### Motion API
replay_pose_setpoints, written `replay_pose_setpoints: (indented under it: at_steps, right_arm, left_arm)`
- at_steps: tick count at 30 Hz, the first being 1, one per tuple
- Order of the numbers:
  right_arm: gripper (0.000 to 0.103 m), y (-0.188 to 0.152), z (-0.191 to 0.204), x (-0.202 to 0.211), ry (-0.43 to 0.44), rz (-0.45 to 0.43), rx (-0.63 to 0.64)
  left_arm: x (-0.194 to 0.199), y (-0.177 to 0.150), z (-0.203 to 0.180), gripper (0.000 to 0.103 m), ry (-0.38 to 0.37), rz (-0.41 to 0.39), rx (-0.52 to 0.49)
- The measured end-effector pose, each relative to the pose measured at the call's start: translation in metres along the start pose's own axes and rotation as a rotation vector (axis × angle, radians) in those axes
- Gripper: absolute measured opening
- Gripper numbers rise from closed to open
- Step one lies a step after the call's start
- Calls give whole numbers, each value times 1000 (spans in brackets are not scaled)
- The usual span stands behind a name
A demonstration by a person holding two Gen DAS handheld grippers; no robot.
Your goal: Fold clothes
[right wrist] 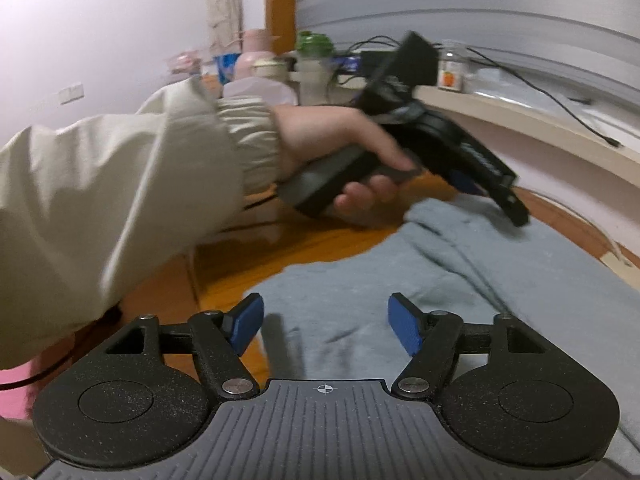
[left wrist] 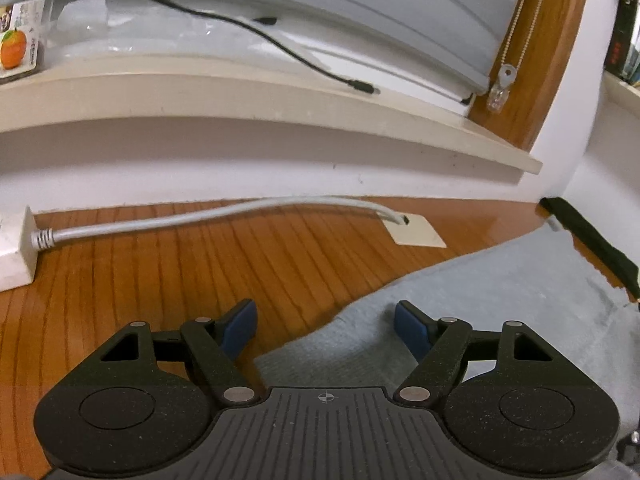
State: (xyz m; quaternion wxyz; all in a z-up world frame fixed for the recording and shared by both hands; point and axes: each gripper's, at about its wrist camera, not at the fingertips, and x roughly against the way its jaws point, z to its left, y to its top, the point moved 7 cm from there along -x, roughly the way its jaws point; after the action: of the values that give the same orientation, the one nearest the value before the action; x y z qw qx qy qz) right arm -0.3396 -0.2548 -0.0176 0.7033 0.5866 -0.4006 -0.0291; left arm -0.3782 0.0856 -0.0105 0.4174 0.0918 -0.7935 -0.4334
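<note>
Left wrist view: left gripper (left wrist: pixel 324 326), jaws apart over garment (left wrist: pixel 500 300) edge on counter (left wrist: pixel 180 264).
Right wrist view: right gripper (right wrist: pixel 326 324), jaws apart above garment.

Left tongs (left wrist: pixel 325 326): blue pads spread wide, nothing between them, held over the edge of a grey garment (left wrist: pixel 500 292) lying on the wooden bench (left wrist: pixel 180 264). White cable (left wrist: pixel 200 220) crosses the bench to a white power strip (left wrist: pixel 16 248). Sill (left wrist: pixel 240 92) above carries a black cable (left wrist: pixel 280 40) and a bottle with an orange label (left wrist: pixel 20 36).
</note>
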Motion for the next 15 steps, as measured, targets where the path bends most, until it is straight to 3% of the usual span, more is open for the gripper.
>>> replay_pose_setpoints:
  at_steps: [6,10,12,14,15]
  right_arm:
    - [74,-4,13,-4,-43,16,73]
    - [69,-7,8,-5,-69,17,81]
    - [61,-8,2,-4,-72,15,76]
    - [41,-9,-3,-1,-96,15,80]
    - [37,-9,-6,0,-107,13,82]
  left_arm:
    - [1,-2,2,80,-10,-9,6]
    - [2,-3,3,80,-7,-15,4]
    - [2,-4,3,80,-6,-20,7]
    - [3,-4,3,78,-4,-15,22]
    - [4,-4,3,75,-1,-11,27]
